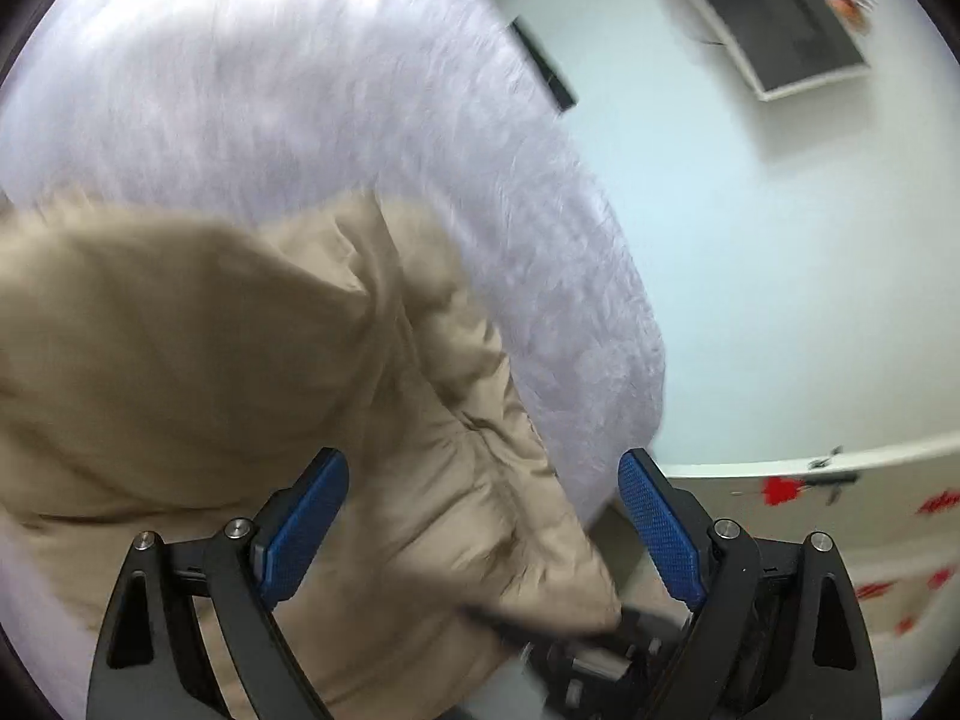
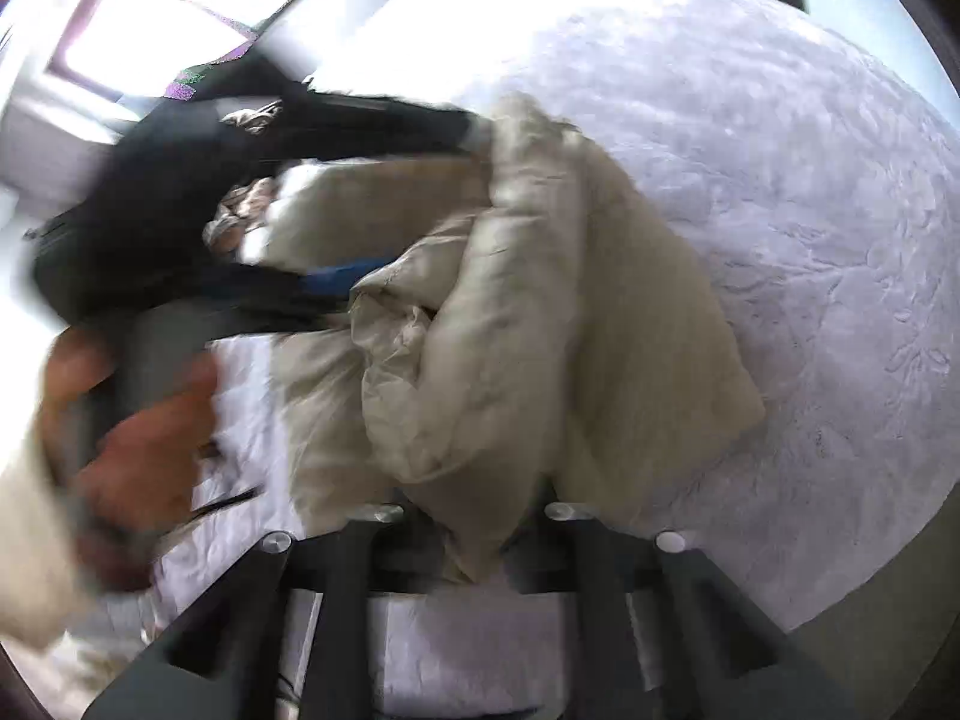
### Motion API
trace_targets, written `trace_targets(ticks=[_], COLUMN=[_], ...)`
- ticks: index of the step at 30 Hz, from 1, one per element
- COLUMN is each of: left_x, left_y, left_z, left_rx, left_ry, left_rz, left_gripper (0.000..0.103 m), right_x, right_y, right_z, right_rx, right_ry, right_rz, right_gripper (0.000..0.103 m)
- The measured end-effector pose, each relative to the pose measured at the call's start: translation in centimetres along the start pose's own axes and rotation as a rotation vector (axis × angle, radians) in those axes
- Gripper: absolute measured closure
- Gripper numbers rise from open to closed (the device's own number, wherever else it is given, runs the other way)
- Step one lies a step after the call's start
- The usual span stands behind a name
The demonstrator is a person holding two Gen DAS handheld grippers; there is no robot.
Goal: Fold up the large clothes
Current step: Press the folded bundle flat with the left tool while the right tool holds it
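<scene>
A beige padded jacket point(image 2: 540, 300), quilted and puffy, lay bunched near the bed's point(image 2: 780, 150) near edge on a pale, crinkled bedspread. The right gripper point(image 2: 480, 540) pinched a fold of it. The left gripper point(image 1: 480, 516), blue ribbed pads point(image 1: 306, 528) spread wide, hovered over a sleeve, holding nothing. The slippery shell could slide from that single pinch, and the loose bulk might slump off the edge.

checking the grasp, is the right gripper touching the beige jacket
Touching. The right wrist view shows a bunched fold of the jacket running down between the right gripper's closed-in fingers, pinched there and lifted off the bed.
</scene>
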State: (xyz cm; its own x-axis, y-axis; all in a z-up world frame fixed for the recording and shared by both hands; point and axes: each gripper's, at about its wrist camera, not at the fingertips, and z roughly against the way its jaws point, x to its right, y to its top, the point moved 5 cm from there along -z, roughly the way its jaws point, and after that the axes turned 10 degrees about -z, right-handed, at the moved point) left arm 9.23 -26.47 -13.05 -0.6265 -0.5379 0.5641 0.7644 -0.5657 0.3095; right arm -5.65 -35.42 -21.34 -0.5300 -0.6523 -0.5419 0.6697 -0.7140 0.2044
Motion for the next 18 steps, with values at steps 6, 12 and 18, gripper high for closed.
trace_targets(ticks=[6, 12, 18], left_x=[-5.2, -11.6, -12.9], left_y=[-0.4, -1.9, -1.9], left_z=[6.6, 2.6, 0.0], left_rx=[0.180, 0.175, 0.184], left_ry=[0.401, 0.472, 0.510], left_rz=[-0.087, 0.000, -0.001], left_gripper=[0.012, 0.012, 0.012], right_x=[5.3, 10.3, 11.4], right_y=[1.1, -0.2, 0.5], right_z=[-0.9, -3.1, 0.2], right_rx=[-0.008, -0.068, -0.172], right_ry=[-0.063, -0.044, 0.136], right_rz=[-0.098, -0.199, -0.237], right_gripper=[0.089, 0.088, 0.080])
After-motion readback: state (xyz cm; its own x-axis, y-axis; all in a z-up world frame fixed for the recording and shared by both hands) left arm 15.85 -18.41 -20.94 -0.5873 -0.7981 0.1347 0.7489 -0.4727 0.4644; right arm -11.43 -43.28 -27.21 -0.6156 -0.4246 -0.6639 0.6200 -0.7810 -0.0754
